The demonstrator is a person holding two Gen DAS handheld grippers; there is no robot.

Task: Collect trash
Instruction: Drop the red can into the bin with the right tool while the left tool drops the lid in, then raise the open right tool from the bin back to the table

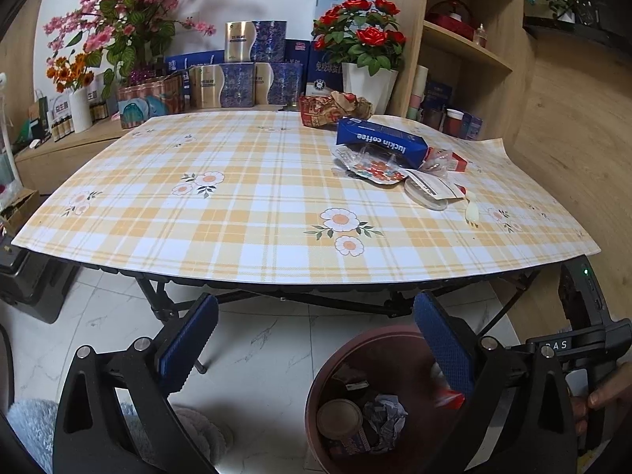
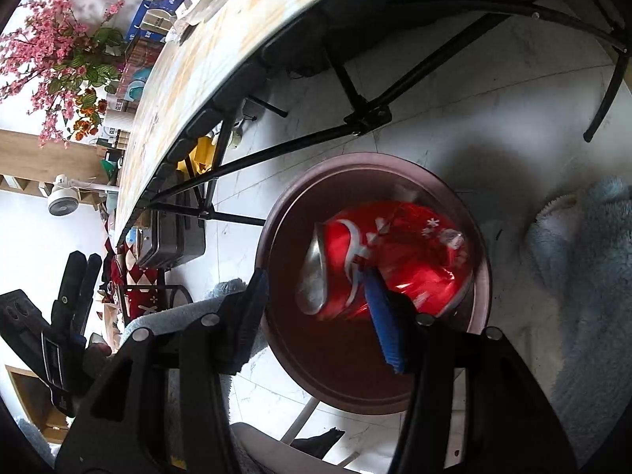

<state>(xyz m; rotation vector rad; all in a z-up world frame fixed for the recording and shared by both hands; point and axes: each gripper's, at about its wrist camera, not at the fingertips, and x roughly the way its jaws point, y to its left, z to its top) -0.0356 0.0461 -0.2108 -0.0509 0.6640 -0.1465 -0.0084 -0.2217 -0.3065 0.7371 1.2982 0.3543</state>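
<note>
A dark red bin [image 1: 316,387] [image 2: 272,217] stands on the floor in front of the table. My left gripper [image 1: 316,298] hangs open and wide above it, nothing between its fingers. A crushed red can [image 2: 395,252], blurred, is over the bin's mouth just beyond my right gripper [image 2: 316,272]. That gripper's jaws stand half apart: the right finger overlaps the can, the left one is clear of it. In the left wrist view the can is a red smear [image 1: 448,397] inside the bin. On the table lie a blue coffee box [image 1: 381,142], crumpled paper [image 1: 335,106] and plastic wrappers [image 1: 379,168].
The checked tablecloth [image 1: 237,197] overhangs a black folding frame [image 2: 367,118]. Boxes [image 1: 237,79], a potted rose [image 1: 367,79] and shelves [image 1: 466,39] line the back. Fluffy blue slippers [image 2: 584,256] sit beside the bin. A dark case [image 2: 173,237] lies under the table.
</note>
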